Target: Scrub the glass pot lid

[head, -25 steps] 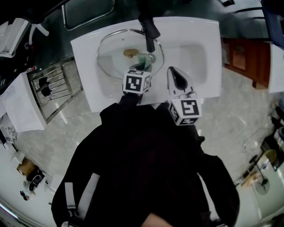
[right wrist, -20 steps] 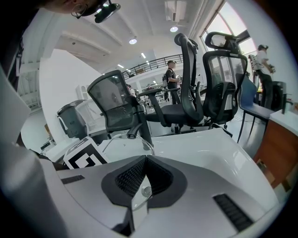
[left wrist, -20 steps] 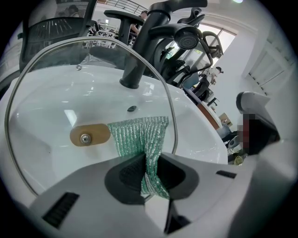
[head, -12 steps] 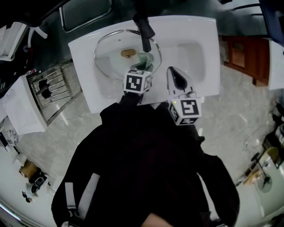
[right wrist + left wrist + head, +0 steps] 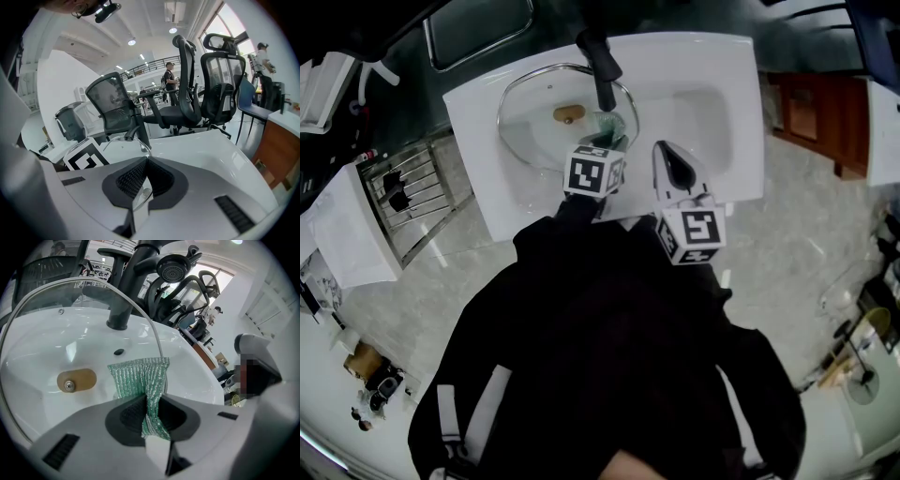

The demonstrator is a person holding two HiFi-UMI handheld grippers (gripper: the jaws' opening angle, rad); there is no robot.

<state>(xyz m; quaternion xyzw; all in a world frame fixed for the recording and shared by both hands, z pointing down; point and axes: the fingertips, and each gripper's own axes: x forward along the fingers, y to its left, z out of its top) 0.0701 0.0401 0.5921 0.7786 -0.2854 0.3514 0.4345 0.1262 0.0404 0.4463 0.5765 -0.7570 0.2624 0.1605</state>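
Observation:
A glass pot lid (image 5: pixel 534 127) with a metal rim and a brown knob (image 5: pixel 569 113) leans in the left half of the white sink (image 5: pixel 712 84). My left gripper (image 5: pixel 606 141) is shut on a green scrub cloth (image 5: pixel 608 123), which lies against the lid's right part, under the black faucet (image 5: pixel 602 66). In the left gripper view the cloth (image 5: pixel 140 376) fans out from between the jaws onto the lid (image 5: pixel 56 333). My right gripper (image 5: pixel 662 150) is at the lid's right edge. In the right gripper view its jaws stand shut on the lid's rim (image 5: pixel 137 140).
A wire rack (image 5: pixel 412 187) stands on the floor left of the sink, and a wooden cabinet (image 5: pixel 816 122) is at the right. Black office chairs (image 5: pixel 206 89) stand beyond the sink. The sink's right half (image 5: pixel 703 122) holds nothing.
My left gripper and the cloth have shifted a little to the right across the lid. The right gripper has held still.

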